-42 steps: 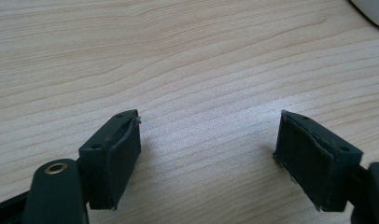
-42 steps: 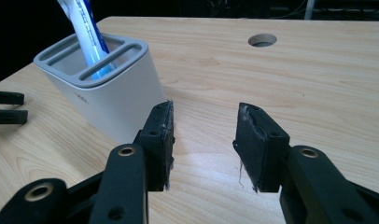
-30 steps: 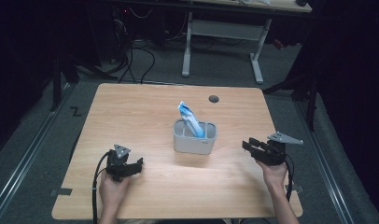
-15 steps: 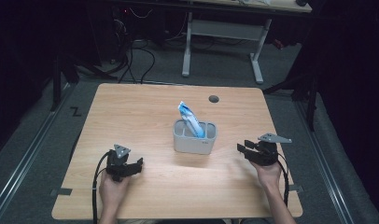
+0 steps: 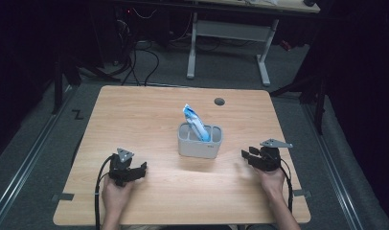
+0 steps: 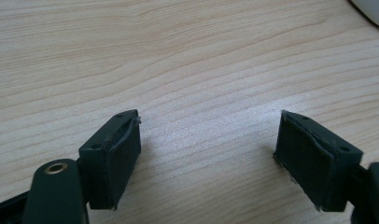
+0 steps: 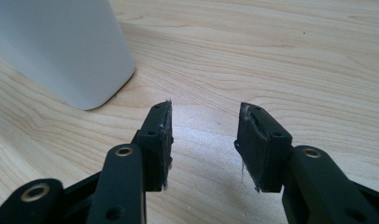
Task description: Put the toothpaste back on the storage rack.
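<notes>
High view: floppy blue-white pouch (image 5: pixel 194 121) in caddy (image 5: pixel 199 142), mid-surface; probably light, crinkly, pinch top edge. Left claw (image 6: pixel 208 154) wide, right claw (image 7: pixel 204 144) narrower, both empty.

**No legible text**

No words, brands or numbers can be read. Print on the blue-and-white packet (image 5: pixel 195 122) in the holder (image 5: pixel 200 143) is too small to be made out. A Z-shaped mark (image 5: pixel 77 114) is seen on the floor.
</notes>
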The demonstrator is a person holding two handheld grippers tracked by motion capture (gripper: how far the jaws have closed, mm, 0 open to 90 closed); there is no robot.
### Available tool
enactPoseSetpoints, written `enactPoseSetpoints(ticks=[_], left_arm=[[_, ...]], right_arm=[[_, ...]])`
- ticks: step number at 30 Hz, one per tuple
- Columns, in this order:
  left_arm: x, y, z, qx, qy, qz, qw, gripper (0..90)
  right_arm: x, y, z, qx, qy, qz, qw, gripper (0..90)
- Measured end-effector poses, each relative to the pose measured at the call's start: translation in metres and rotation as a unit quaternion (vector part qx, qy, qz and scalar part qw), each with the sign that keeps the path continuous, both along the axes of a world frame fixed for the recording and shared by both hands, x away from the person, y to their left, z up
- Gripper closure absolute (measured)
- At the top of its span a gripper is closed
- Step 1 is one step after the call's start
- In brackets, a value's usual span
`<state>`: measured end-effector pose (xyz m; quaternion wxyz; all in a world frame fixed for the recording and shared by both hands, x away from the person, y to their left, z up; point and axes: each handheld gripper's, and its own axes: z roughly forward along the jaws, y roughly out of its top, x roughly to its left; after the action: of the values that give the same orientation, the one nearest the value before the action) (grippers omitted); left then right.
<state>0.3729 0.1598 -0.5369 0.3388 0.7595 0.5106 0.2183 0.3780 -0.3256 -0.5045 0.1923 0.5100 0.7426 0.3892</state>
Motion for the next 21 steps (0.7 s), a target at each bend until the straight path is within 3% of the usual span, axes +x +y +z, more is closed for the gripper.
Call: enactPoseSetpoints(ticks=[21], left_arm=[[0.000,0.000,0.000,0.000,0.000,0.000,1.0000,22.6]], right_arm=[[0.009,0.014,-0.018,-0.056,0.011,-0.001,0.9984,51.1]])
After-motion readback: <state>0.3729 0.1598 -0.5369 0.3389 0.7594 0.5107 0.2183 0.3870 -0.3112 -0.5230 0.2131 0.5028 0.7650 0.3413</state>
